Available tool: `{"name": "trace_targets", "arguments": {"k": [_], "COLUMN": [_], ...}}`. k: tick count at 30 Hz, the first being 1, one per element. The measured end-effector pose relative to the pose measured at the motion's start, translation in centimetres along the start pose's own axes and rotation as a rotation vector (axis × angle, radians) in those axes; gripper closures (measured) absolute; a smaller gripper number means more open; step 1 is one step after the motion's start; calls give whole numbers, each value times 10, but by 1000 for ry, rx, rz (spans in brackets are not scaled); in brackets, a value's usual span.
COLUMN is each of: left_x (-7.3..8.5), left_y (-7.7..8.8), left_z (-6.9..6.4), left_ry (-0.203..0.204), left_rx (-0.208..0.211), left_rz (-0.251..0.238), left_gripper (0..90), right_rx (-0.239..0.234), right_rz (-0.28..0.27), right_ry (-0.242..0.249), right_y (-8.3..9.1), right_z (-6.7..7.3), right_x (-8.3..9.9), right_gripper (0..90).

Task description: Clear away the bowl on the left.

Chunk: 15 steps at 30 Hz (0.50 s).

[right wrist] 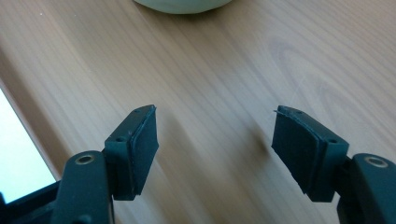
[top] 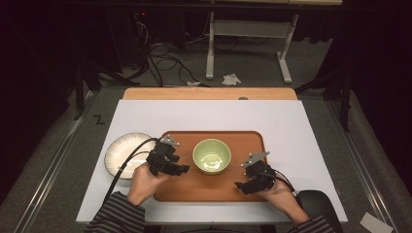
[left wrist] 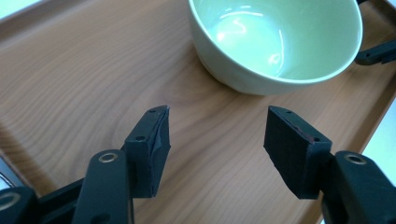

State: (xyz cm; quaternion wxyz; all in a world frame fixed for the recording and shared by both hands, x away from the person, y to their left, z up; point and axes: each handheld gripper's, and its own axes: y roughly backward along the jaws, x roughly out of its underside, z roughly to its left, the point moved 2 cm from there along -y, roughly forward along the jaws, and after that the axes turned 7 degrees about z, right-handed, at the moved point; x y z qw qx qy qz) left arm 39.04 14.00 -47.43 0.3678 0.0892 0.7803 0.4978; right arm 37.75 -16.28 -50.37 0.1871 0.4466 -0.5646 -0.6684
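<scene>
A pale green bowl (top: 211, 156) stands empty in the middle of a wooden tray (top: 243, 141). My left gripper (top: 183, 169) hovers over the tray just left of the bowl (left wrist: 275, 42), open, with nothing between its pads (left wrist: 156, 144). My right gripper (top: 240, 185) is low over the tray's front right part, also open and empty; the bowl's base (right wrist: 180, 4) shows at the top edge of the right gripper view. The tip of the right gripper (left wrist: 379, 52) peeks in behind the bowl in the left gripper view.
A white ribbed plate (top: 121, 150) lies on the white tabletop (top: 291, 121) left of the tray, under the left gripper's cable. Beyond the table are a floor with cables and a white desk frame (top: 248, 43).
</scene>
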Motion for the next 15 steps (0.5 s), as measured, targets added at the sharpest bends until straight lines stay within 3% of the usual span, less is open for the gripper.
{"name": "trace_targets", "arguments": {"k": [15], "left_x": [0], "left_y": [-5], "left_z": [1], "left_ry": [-10], "left_rx": [14], "left_rz": [46], "left_gripper": [405], "right_rx": [-3], "right_rz": [3], "right_ry": [8], "right_y": [-1], "right_z": [0], "right_x": [0], "right_gripper": [327]}}
